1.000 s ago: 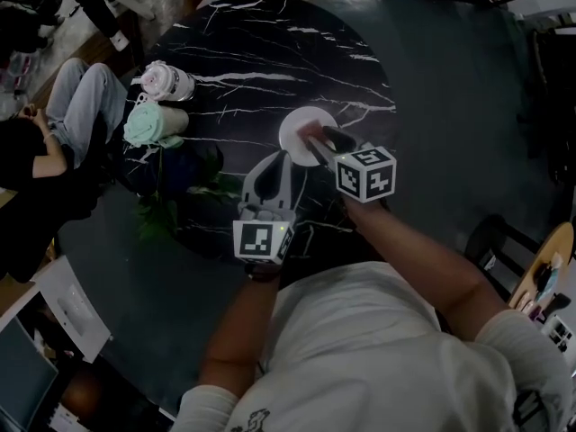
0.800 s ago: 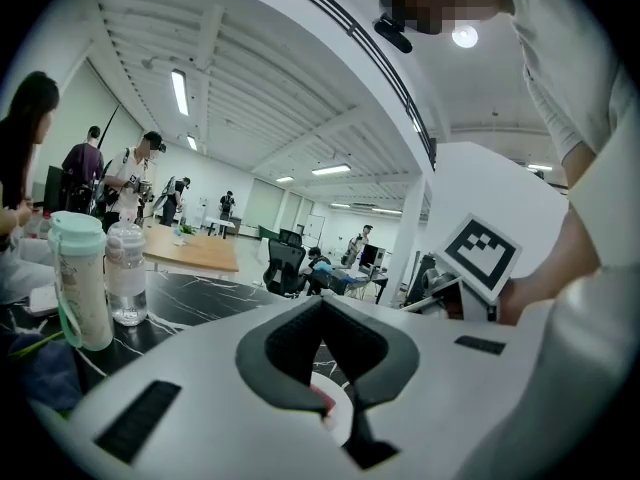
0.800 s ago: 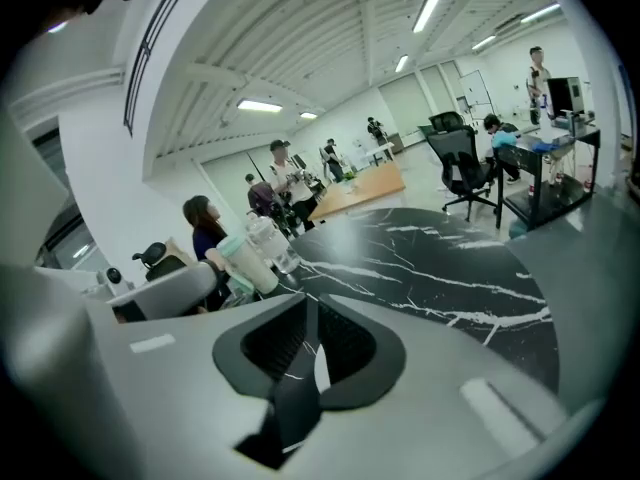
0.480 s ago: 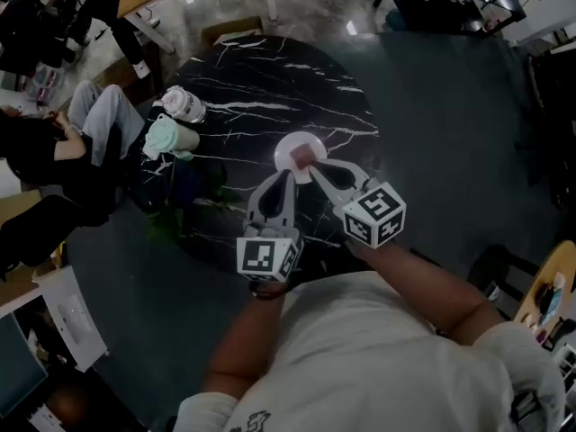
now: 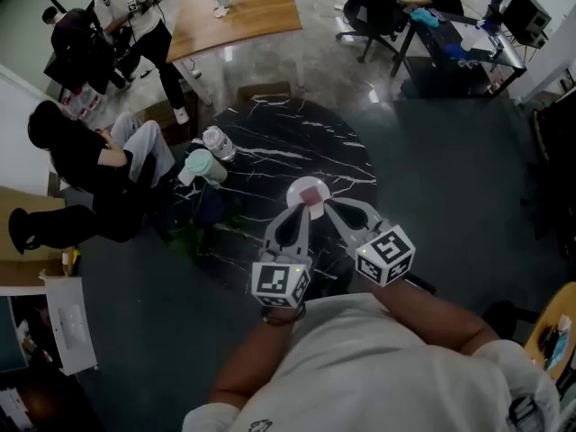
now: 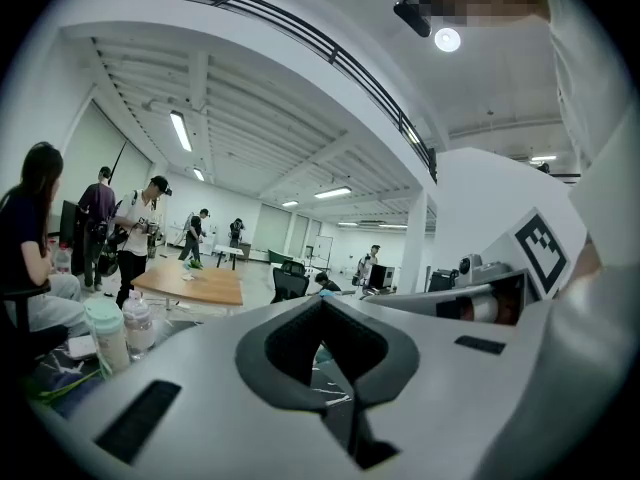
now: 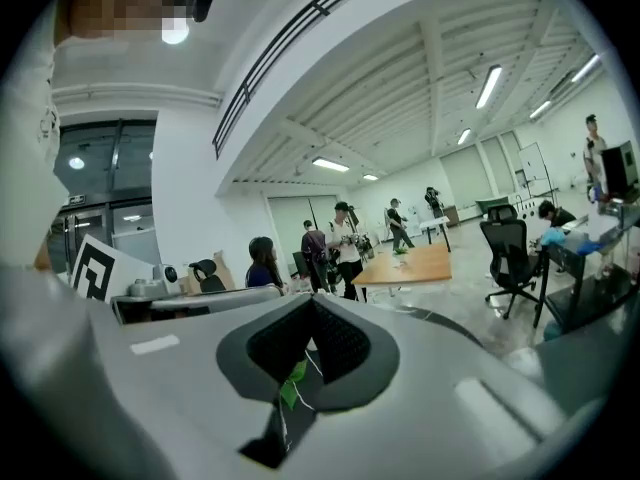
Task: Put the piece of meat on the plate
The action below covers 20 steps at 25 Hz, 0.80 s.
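A small reddish piece of meat (image 5: 312,193) lies on the white plate (image 5: 300,189) on the round black marble table (image 5: 270,133). Both grippers are held high above the table's near edge, pointing roughly level and away from me. My left gripper (image 5: 303,209) (image 6: 322,303) is shut with nothing in it. My right gripper (image 5: 328,205) (image 7: 312,300) is also shut and holds nothing. Neither touches the plate or the meat. The two gripper views look out over the room, and neither shows the plate.
A clear bottle (image 5: 217,142) and a mint-green cup (image 5: 198,166) stand at the table's left edge, with a green plant (image 5: 193,232) nearer me. A seated person (image 5: 85,160) is left of the table. A wooden table (image 5: 236,7) and office chairs (image 5: 369,12) stand beyond.
Both grippers have risen from the plate toward me. The right gripper, down at the plate before, has let the meat lie there and closed. The view has widened.
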Each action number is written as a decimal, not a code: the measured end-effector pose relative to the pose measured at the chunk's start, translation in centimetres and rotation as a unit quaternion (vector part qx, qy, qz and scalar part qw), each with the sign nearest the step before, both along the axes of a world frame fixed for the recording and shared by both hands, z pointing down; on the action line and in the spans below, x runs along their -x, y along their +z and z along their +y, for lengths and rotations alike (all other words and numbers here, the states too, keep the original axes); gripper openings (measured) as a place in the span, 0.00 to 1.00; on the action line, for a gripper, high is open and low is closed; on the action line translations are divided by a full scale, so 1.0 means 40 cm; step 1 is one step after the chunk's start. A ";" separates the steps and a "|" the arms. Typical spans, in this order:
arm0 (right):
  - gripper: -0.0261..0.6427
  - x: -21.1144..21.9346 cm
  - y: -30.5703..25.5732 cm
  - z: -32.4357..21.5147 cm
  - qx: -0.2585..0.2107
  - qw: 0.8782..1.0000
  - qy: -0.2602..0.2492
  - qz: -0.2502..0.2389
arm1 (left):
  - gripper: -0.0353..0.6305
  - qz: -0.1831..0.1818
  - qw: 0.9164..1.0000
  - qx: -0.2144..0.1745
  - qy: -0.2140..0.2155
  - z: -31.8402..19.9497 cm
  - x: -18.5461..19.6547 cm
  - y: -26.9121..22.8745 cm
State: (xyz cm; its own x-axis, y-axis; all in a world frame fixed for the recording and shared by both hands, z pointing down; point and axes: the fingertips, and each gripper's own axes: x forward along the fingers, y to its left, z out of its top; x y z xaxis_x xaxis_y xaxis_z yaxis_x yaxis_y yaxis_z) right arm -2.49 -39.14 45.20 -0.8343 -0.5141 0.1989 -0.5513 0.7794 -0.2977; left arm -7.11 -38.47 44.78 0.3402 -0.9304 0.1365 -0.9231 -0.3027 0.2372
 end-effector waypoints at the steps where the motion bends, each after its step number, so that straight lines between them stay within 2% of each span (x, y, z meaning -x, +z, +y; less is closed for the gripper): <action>1: 0.04 -0.004 -0.027 0.012 -0.013 1.000 -0.002 -0.002 | 0.06 -0.001 1.000 -0.003 -0.002 0.010 -0.005 -0.019; 10: 0.04 -0.035 -0.210 0.078 -0.096 0.995 -0.012 -0.022 | 0.06 -0.012 0.999 -0.047 -0.017 0.083 -0.028 -0.189; 20: 0.04 -0.065 -0.271 0.102 -0.123 0.992 -0.015 -0.031 | 0.06 -0.022 0.997 -0.074 -0.015 0.108 -0.071 -0.260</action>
